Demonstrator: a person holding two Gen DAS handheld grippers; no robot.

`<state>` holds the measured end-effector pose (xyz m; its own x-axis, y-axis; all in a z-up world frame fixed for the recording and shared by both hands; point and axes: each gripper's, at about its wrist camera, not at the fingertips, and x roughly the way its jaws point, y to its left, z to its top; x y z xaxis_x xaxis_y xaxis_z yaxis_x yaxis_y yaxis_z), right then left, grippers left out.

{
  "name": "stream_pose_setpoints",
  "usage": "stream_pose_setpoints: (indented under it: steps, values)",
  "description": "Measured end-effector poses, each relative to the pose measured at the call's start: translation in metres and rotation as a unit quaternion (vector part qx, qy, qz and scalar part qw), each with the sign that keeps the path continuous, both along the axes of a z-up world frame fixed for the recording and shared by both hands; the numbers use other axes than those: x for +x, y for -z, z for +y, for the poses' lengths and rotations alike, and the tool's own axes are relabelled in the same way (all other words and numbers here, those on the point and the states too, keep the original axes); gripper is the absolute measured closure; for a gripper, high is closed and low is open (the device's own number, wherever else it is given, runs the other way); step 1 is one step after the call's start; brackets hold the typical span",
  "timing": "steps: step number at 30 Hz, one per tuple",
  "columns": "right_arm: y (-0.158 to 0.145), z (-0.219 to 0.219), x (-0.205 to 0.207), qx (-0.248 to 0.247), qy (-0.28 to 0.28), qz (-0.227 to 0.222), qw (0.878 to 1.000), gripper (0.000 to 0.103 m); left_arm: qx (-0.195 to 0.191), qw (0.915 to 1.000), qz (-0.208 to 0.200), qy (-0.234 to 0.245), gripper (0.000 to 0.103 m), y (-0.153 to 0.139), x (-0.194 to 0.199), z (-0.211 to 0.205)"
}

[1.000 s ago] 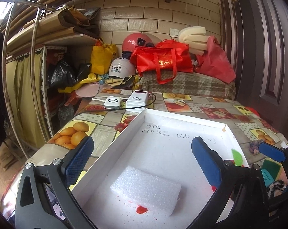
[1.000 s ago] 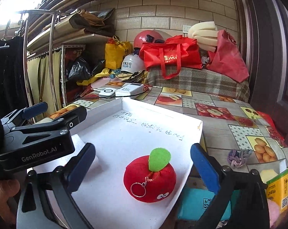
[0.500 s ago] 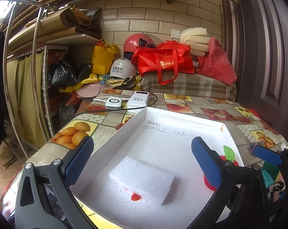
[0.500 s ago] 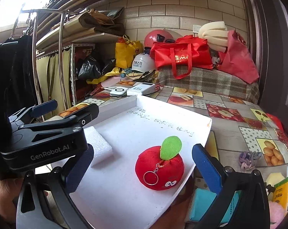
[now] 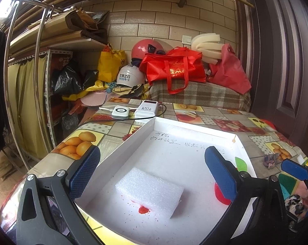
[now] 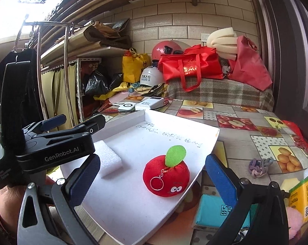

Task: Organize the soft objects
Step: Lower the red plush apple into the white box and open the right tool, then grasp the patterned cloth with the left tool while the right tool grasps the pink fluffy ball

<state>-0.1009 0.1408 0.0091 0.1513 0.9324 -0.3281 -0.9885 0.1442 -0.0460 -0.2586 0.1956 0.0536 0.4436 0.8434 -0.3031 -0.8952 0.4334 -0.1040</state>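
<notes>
A white foam tray (image 5: pixel 147 128) (image 6: pixel 207 151) lies on the fruit-patterned table. In it lie a white foam block (image 5: pixel 150 188) (image 6: pixel 108 158) and a red plush apple (image 6: pixel 166 176) with a green leaf and key ring; in the left wrist view the apple (image 5: pixel 220 195) is mostly hidden behind my finger. My left gripper (image 5: pixel 152 167) is open and empty above the block. My right gripper (image 6: pixel 152 175) is open and empty, with the apple between its fingers in view. The left gripper's body (image 6: pixel 58 143) shows at the left of the right wrist view.
A knotted grey-purple cord (image 6: pixel 259 166) (image 5: pixel 271 160), a teal packet (image 6: pixel 215 212), a yellow tissue pack (image 6: pixel 300 196) and a pink fluffy thing (image 6: pixel 295 222) lie right of the tray. A power bank (image 5: pixel 146 108) and charger (image 5: pixel 120 112) sit behind it. Bags and helmets are piled at the back.
Both grippers have pulled back and risen a little, so the tray, foam block and apple sit farther ahead in view. Both stayed open and empty.
</notes>
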Motion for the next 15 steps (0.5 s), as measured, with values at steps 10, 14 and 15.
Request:
stream_pose_setpoints:
  steps: [10, 14, 15]
  values:
    - [-0.029, -0.086, 0.039, 0.135, 0.061, 0.005, 0.989, 0.000, -0.011, 0.9970, -0.028, 0.071, 0.000, -0.001, 0.008, -0.024]
    - [-0.026, -0.103, 0.084, 0.102, 0.153, -0.023, 0.983, 0.000, -0.012, 0.9920, -0.029, 0.122, 0.000, -0.003, 0.021, -0.036]
    - [-0.025, -0.106, 0.099, 0.086, 0.168, -0.015, 0.982, 0.000, -0.010, 0.9901, -0.026, 0.138, 0.000, -0.004, 0.025, -0.040]
